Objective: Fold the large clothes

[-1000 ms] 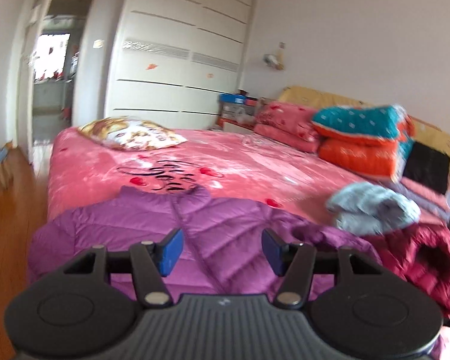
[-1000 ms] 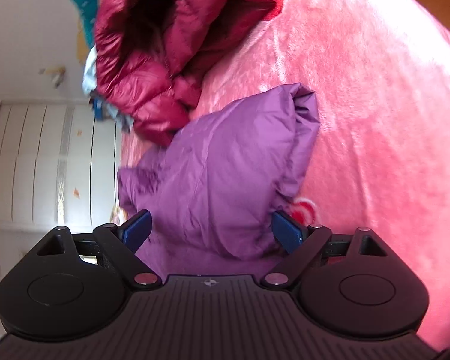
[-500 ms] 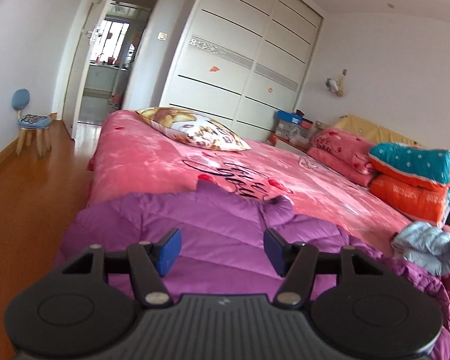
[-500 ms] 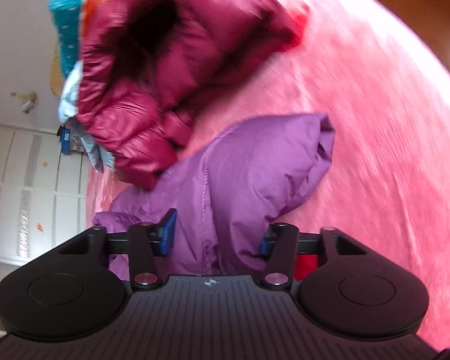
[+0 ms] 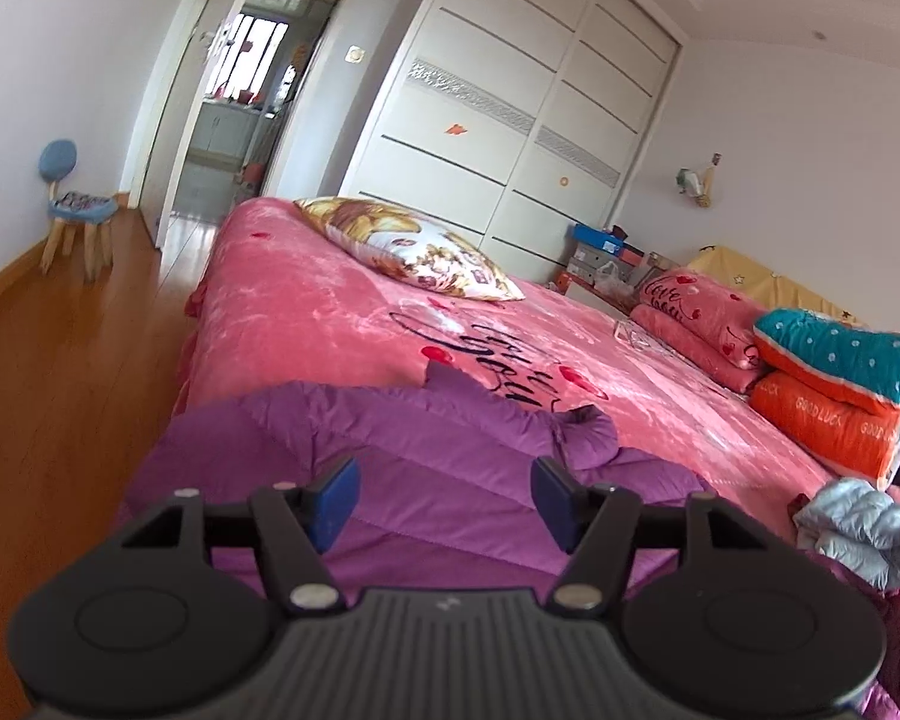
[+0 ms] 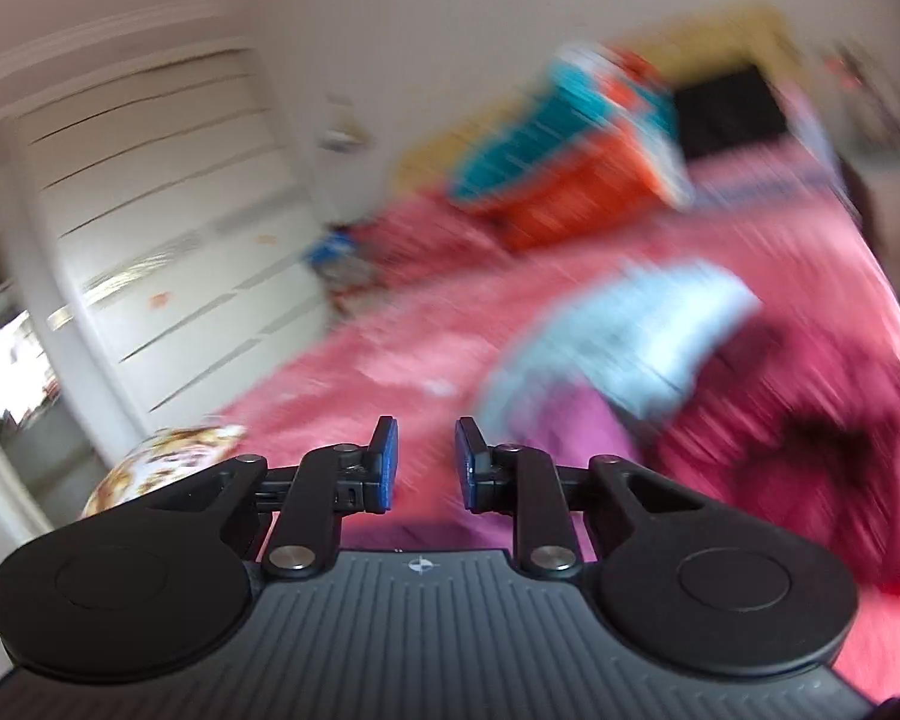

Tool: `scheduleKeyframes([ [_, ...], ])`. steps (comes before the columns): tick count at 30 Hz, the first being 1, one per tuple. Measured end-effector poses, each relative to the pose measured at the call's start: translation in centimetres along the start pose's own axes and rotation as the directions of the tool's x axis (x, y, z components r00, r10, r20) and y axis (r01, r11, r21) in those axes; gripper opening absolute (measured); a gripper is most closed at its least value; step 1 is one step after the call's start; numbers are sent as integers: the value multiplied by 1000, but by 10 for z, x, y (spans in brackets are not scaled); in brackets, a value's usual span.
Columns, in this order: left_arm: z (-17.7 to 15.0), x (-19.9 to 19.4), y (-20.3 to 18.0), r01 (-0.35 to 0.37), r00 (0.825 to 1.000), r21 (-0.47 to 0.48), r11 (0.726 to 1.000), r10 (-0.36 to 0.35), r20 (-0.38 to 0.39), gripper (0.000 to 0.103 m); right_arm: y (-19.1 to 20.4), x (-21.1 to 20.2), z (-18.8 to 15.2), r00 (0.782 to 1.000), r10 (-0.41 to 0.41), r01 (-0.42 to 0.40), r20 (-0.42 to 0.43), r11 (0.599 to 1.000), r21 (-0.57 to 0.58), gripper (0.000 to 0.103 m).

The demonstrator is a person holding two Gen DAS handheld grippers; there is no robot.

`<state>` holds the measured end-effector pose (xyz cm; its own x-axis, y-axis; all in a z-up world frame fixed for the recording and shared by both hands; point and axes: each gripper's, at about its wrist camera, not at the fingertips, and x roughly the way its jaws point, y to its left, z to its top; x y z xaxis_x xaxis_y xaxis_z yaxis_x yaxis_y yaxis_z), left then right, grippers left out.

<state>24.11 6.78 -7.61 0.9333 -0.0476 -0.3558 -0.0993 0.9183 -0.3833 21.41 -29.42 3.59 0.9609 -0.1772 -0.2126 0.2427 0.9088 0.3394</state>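
Purple puffer jacket (image 5: 426, 480) lies spread across the near edge of the bed (image 5: 330, 324), its collar toward the bed's middle. A second ago the right gripper (image 6: 425, 462) looked down on the jacket's bunched side with its jaws spread wide; now its view is streaked with blur and faces across the bed toward the stacked quilts (image 6: 570, 180) and a pale blue garment (image 6: 618, 342). Its jaws are closing to a narrow gap, and only a blurred sliver of purple shows below them, so I cannot tell whether any cloth is caught; none shows between the pads. That suggests the right side has been let go or tucked and the hand is repositioning. The left gripper (image 5: 444, 501) has come lower and nearer the jacket, which now fills the space just ahead of its jaws. Those jaws stand apart and are opening slightly, with nothing pinched. A dark red jacket (image 6: 810, 420) lies near the bed's right edge.
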Motion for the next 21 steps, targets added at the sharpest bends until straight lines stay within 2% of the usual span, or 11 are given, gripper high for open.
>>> scheduleKeyframes([
  [2, 0, 2, 4, -4, 1000, -7, 1000, 3, -12, 64, 32, 16, 5, 999, 52, -52, 2, 996, -74, 24],
  [5, 0, 5, 7, 3, 1000, -15, 1000, -4, -25, 64, 59, 31, -3, 995, 95, -100, -40, 985, -139, 24],
  [7, 0, 6, 7, 6, 999, -17, 1000, -7, -32, 65, 60, 37, -16, 996, 62, -71, -59, 982, -175, 25],
  [8, 0, 6, 7, 13, 999, -22, 1000, -14, -39, 65, 53, 35, -22, 997, 40, -51, -67, 983, -178, 29],
  [12, -5, 12, 0, 52, 996, -15, 999, -53, -76, 65, 10, 43, -54, 985, -90, 66, -144, 984, -165, 37],
  [13, -6, 12, -4, 58, 995, 1, 998, -58, -81, 65, -2, 44, -60, 979, -133, 106, -155, 980, -168, 49],
  [14, -8, 12, -8, 63, 995, 17, 998, -62, -82, 65, -8, 45, -65, 972, -172, 143, -158, 973, -180, 69],
  [17, -11, 14, -17, 72, 994, 51, 996, -67, -83, 66, -27, 42, -84, 954, -247, 210, -170, 954, -213, 100],
  [21, -14, 18, -26, 81, 993, 70, 994, -74, -89, 67, -31, 63, -98, 934, -286, 227, -216, 938, -261, 103],
])
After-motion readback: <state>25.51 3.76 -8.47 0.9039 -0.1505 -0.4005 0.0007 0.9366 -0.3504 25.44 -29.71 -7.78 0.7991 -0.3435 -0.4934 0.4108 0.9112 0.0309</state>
